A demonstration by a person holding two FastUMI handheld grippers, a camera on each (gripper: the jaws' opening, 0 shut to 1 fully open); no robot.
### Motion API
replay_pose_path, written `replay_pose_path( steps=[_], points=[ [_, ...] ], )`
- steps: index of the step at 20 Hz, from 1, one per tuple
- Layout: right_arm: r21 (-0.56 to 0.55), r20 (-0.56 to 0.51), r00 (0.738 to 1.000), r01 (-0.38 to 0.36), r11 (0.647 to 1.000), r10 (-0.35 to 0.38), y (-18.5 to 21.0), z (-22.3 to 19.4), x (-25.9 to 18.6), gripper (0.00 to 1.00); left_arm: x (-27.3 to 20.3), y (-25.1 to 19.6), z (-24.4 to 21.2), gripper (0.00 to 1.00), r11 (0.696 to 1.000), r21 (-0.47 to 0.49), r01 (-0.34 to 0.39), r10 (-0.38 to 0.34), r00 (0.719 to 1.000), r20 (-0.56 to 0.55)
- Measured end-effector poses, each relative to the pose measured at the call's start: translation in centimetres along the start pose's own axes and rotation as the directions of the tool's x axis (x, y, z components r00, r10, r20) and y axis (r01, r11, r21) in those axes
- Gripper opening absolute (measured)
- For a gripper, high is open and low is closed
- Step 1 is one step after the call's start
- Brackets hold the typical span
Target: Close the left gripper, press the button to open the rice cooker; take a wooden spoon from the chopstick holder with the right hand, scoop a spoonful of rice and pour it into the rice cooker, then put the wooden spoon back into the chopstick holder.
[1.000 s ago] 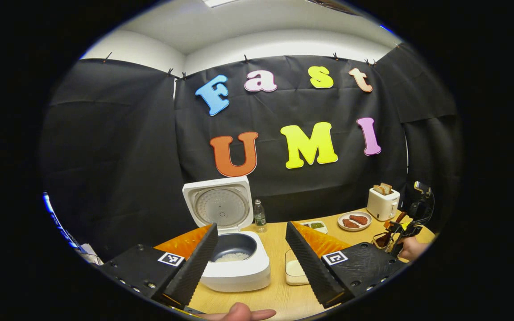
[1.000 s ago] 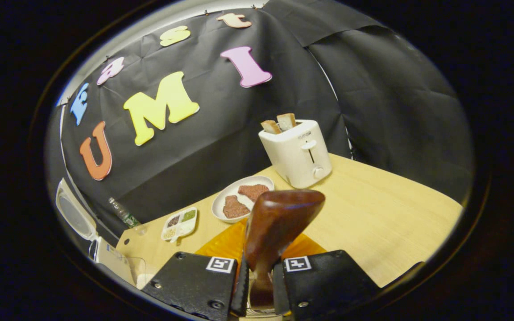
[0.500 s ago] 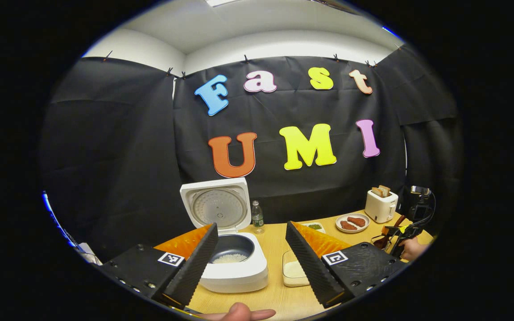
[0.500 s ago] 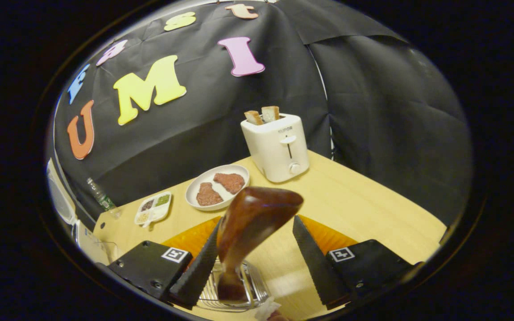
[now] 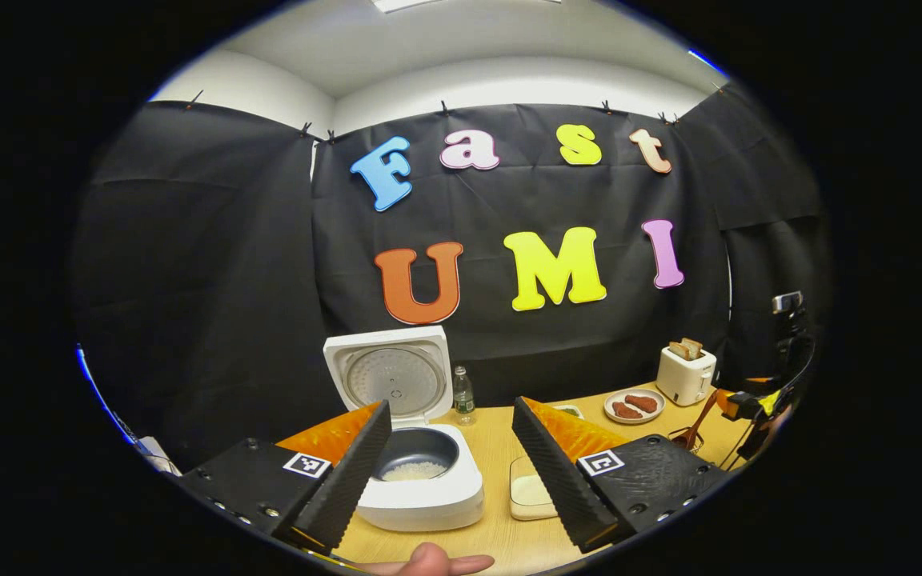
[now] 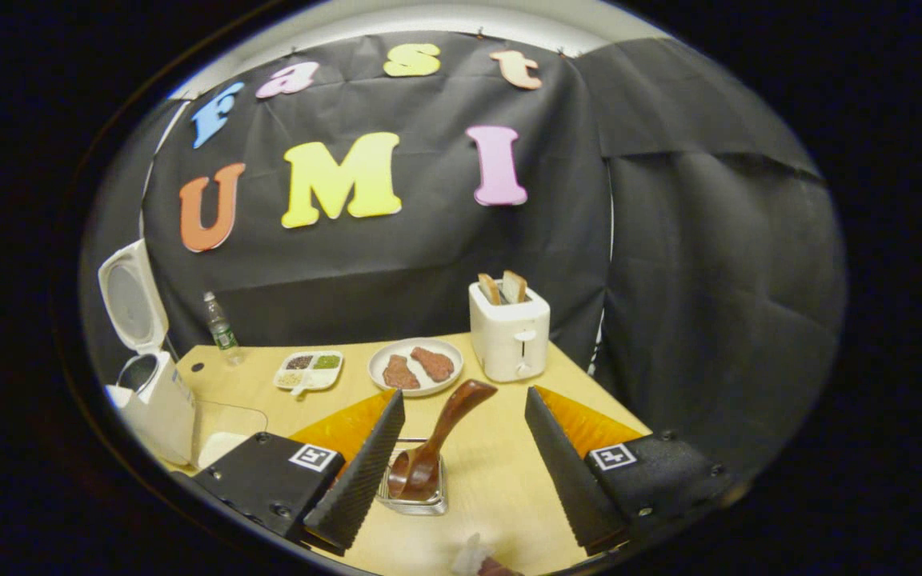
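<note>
The white rice cooker [image 5: 421, 500] stands open, its lid [image 5: 391, 374] upright and rice in the dark pot [image 5: 413, 470]. My left gripper [image 5: 450, 406] hovers open in front of it, holding nothing. The brown wooden spoon [image 6: 438, 432] stands bowl-down in the small wire chopstick holder [image 6: 415, 501], with its handle leaning up to the right. My right gripper [image 6: 464, 395] is open, back from the spoon, both fingers apart from it. In the left gripper view the spoon [image 5: 698, 422] shows far right, beside the right gripper [image 5: 753, 404].
A clear rice container [image 5: 530, 494] sits right of the cooker [image 6: 153, 396]. At the table's back are a bottle [image 6: 221, 328], a sectioned dish [image 6: 309, 370], a plate of meat [image 6: 415, 366] and a toaster with bread [image 6: 509, 336]. Black cloth walls surround the table.
The right gripper opened and let go of the spoon, which now stands in the holder, then drew back and levelled out. The left gripper stayed open and barely moved.
</note>
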State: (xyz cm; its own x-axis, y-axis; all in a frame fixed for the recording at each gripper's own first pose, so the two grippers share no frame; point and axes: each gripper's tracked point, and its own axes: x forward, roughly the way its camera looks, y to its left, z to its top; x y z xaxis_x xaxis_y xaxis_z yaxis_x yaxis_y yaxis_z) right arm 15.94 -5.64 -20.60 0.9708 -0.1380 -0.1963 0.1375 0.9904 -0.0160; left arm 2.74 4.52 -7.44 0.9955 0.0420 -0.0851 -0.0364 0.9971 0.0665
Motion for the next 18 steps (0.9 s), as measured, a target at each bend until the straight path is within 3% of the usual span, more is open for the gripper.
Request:
replay_pose_path(
  steps=[5, 8, 12, 15, 18],
  points=[
    [-0.035, 0.101, 0.991, -0.084, 0.996, 0.088, 4.3, 5.2, -8.6, 1.00, 1.5, 0.3, 0.5, 0.96, 1.000, -0.019, 0.004, -0.004, 1.000, -0.007],
    [-0.051, 0.104, 0.986, -0.125, 0.991, 0.129, 5.5, 6.1, -11.4, 1.00, 2.5, 1.3, 2.2, 0.97, 0.999, -0.037, -0.026, 0.026, 1.000, 0.006],
    [0.015, 0.067, 0.985, -0.158, 0.987, 0.156, 6.4, 6.4, -12.9, 1.00, 5.2, 3.3, 5.3, 0.96, 0.997, -0.038, -0.066, 0.067, 0.997, 0.037],
    [-0.010, 0.064, 0.988, -0.140, 0.990, 0.140, 5.7, 6.9, -13.8, 1.00, 7.8, 4.7, 7.2, 0.96, 0.993, -0.088, -0.080, 0.082, 0.996, 0.025],
    [-0.025, 0.058, 0.987, -0.146, 0.989, 0.147, 6.0, 7.1, -14.1, 1.00, 11.3, 6.6, 9.5, 0.97, 0.991, -0.062, -0.119, 0.121, 0.992, 0.035]
  ],
)
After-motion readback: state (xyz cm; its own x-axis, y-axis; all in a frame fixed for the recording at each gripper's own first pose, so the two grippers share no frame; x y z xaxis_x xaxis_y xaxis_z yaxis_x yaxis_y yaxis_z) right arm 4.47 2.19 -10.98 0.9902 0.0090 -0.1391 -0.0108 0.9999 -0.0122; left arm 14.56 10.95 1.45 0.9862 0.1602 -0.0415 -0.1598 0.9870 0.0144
